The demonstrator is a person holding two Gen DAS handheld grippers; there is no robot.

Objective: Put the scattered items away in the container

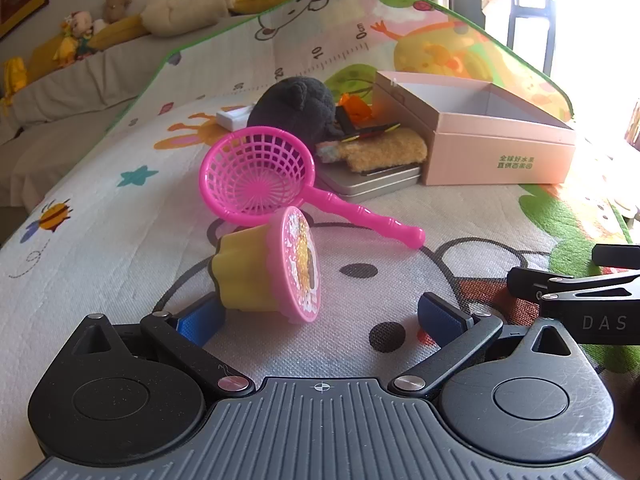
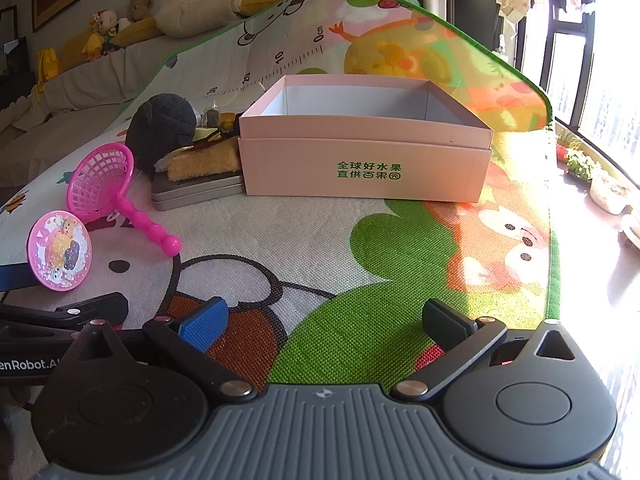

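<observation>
A yellow jelly cup with a pink lid lies on its side on the play mat, just ahead of my left gripper, whose jaws stand wide open; the cup's base touches or nearly touches the left pad. Behind the cup rests a pink toy strainer. Further back a dark plush toy, a tan furry item and a grey tin crowd against the pink cardboard box. My right gripper hovers open over bare mat in front of the box, nothing between its fingers. The cup and strainer lie to its left.
A small white block and orange-black bits lie by the plush. The box interior looks empty from here. A sofa with soft toys runs along the back left. Plant pots sit by the window beyond the mat's right edge.
</observation>
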